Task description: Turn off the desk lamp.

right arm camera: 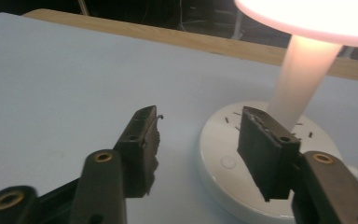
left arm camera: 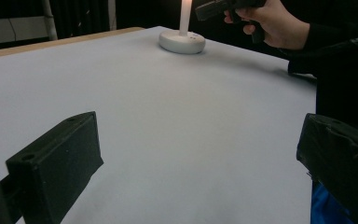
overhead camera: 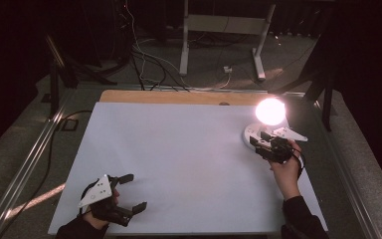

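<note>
The lit table lamp, at 2 o'clock on the bench, could be tipped if its base is knocked by the right hand-held gripper, held agape above it; the left hand-held gripper is held agape too.

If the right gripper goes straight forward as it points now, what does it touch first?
Probably the lamp: the right gripper is open just before its round white base. Depth is uncertain.

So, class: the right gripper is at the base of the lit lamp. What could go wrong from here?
1. The right gripper has open jaws over the round base of the lamp, one jaw above the base and one beside it; a push could slide or tip the lamp.
2. The glowing stem is close behind; a jaw could knock it.
3. The left gripper lies far off, open, too far to steady anything.
</note>
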A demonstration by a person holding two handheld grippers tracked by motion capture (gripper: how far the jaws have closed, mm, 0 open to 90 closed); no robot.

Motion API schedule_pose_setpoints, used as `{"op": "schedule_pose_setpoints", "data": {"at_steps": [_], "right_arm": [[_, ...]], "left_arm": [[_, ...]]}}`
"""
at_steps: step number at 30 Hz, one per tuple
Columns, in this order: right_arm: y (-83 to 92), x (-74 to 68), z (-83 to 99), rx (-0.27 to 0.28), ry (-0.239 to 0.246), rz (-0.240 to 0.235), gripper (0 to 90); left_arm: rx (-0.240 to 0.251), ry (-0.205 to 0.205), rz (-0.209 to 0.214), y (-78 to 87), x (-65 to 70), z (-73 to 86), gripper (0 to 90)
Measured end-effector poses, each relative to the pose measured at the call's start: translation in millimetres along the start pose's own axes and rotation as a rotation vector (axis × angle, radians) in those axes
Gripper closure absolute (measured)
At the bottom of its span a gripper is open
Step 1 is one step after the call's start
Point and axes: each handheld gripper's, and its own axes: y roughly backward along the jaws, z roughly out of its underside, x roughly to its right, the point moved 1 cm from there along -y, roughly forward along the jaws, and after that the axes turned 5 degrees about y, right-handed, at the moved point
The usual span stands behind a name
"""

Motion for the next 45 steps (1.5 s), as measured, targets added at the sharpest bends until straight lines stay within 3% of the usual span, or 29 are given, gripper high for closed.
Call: {"op": "schedule_pose_setpoints", "data": {"at_steps": [7,16,24,45], "right_arm": [[-2.3,8.1,2.4,-0.036,-0.011,0.046,79.0],[-11.6,12.4,7.9,-0.084,-0.002,0.095,89.2],[-24.1,12.8,13.3,-0.130,-0.013,0.069,90.0],[-41.2,12.0,13.3,-0.154,-0.018,0.088,90.0]], "left_arm": [[0.003,0.004,0.001,0.2,-0.1,-0.1,0.5],[0.004,0.007,0.001,0.1,-0.2,0.0,0.5],[0.003,0.005,-0.002,-0.3,-0.5,0.3,0.5],[-0.001,0.009,-0.001,-0.1,-1.1,0.4,0.5]]}}
